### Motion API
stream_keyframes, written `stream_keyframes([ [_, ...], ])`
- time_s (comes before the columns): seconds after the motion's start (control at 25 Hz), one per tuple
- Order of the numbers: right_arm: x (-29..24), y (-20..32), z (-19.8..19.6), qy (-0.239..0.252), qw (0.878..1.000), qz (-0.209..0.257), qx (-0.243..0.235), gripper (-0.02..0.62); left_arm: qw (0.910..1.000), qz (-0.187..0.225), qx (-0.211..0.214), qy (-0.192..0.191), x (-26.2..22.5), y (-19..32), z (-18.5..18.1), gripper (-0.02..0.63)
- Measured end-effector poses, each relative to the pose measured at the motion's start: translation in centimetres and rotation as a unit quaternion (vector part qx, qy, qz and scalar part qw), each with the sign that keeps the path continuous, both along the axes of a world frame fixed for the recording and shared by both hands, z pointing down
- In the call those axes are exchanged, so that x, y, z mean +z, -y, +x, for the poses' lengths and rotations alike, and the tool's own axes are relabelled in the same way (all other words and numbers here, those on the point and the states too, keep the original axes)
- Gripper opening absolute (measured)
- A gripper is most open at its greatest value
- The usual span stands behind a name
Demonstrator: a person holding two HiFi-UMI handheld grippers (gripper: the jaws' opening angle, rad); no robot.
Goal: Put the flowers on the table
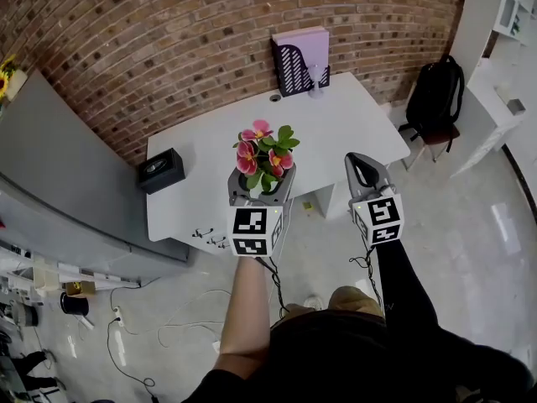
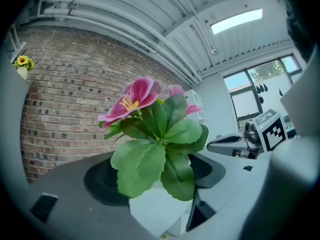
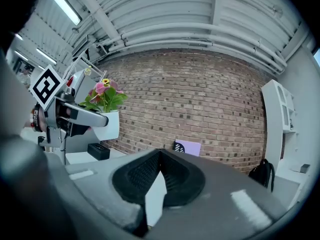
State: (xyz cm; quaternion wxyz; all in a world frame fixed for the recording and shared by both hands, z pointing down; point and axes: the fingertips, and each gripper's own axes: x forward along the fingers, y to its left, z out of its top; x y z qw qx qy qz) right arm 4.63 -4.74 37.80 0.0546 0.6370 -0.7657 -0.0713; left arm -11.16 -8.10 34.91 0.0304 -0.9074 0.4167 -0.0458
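Observation:
A white pot [image 1: 257, 189] of pink flowers [image 1: 263, 151] with green leaves is held up in the air in front of the white table [image 1: 352, 128]. My left gripper [image 1: 260, 195] is shut on the pot, one jaw on each side. In the left gripper view the flowers [image 2: 135, 99] and the pot [image 2: 152, 211] fill the space between the pads. My right gripper [image 1: 362, 171] hovers beside it to the right, shut and empty. In the right gripper view its jaws meet at the tip [image 3: 159, 156], and the flowers [image 3: 104, 95] show at the left.
On the table stand a black box [image 1: 161, 170] at its left end and a black-and-lilac file holder [image 1: 300, 61] at the back by the brick wall. A black backpack [image 1: 436, 95] rests on a chair at the right. Grey partition [image 1: 59, 166] at left; cables lie on the floor.

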Motion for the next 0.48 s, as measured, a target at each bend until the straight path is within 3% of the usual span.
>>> stream_keyframes([
  [0.28, 0.1, 1.0, 1.0, 0.001, 1.0, -0.007, 0.014, 0.0, 0.9998, 0.002, -0.018, 0.007, 0.3, 1.6, -0.2, 0.345],
  [0.48, 0.3, 2.5, 2.0, 0.007, 1.0, -0.004, 0.014, 0.0, 0.9997, 0.01, -0.017, -0.012, 0.1, 3.1, 0.4, 0.345],
])
